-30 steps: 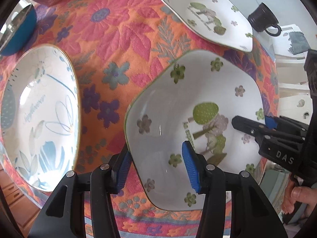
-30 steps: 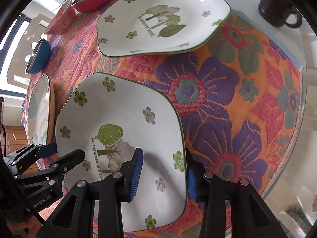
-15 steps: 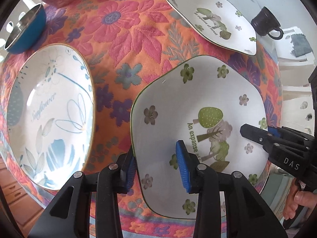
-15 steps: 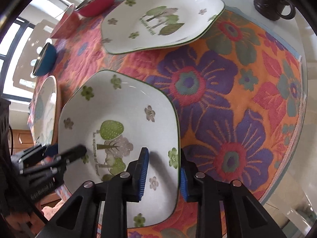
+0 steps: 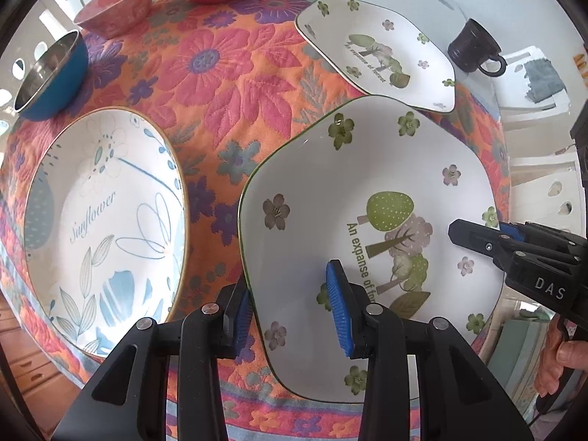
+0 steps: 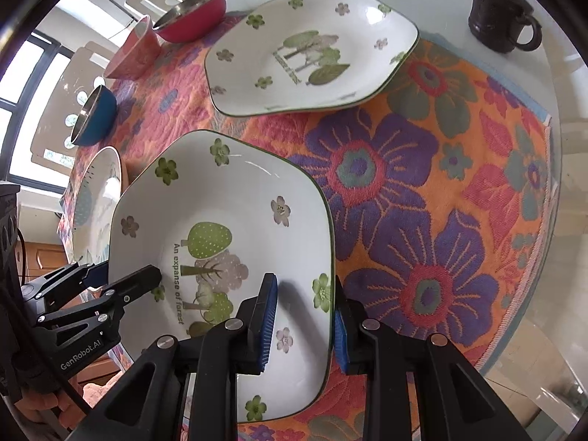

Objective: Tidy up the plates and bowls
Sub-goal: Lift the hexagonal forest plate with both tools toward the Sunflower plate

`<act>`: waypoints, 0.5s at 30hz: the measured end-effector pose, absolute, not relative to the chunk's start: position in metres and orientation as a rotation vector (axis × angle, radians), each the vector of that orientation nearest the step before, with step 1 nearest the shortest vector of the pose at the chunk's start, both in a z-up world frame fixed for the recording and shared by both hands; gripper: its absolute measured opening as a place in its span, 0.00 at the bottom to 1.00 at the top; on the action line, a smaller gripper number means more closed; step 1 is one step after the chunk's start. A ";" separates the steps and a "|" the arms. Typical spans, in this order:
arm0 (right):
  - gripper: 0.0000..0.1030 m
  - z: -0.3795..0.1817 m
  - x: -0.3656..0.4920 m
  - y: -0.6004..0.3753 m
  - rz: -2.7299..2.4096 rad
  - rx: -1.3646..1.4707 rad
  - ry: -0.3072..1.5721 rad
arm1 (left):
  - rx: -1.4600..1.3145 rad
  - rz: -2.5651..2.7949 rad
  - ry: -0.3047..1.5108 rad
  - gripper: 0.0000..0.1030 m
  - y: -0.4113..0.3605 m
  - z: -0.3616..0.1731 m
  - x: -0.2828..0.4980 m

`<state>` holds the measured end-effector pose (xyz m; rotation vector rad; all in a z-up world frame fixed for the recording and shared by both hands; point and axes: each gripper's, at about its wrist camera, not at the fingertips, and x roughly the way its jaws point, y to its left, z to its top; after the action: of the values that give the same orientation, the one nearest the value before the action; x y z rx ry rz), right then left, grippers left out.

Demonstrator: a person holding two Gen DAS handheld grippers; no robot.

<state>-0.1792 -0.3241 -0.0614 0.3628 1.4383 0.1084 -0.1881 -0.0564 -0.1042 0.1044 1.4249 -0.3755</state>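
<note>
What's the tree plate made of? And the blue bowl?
The tree plate looks like glazed ceramic: white, glossy, with bright glints and printed pictures. The blue bowl seems to be metal, likely steel: its inside is shiny silver and mirror-like, with blue coating outside.

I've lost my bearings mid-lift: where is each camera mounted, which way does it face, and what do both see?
Left wrist: on the left gripper, looking steeply down; clamps the near plate by its left rim; the right gripper and a hand show at right.
Right wrist: on the right gripper, also looking down; clamps the same plate by its right rim; the left gripper shows at left.
Shared: that plate, the far matching plate, the mug, the tablecloth.
</note>
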 end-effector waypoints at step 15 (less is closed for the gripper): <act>0.26 -0.035 -0.167 -0.302 0.133 0.340 1.384 | 0.045 -0.338 1.371 0.33 -0.022 -0.086 -0.176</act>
<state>-0.1666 -0.3018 -0.0346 0.3399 1.3838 0.1334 -0.1762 -0.0218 -0.0863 0.0447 1.3708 -0.3380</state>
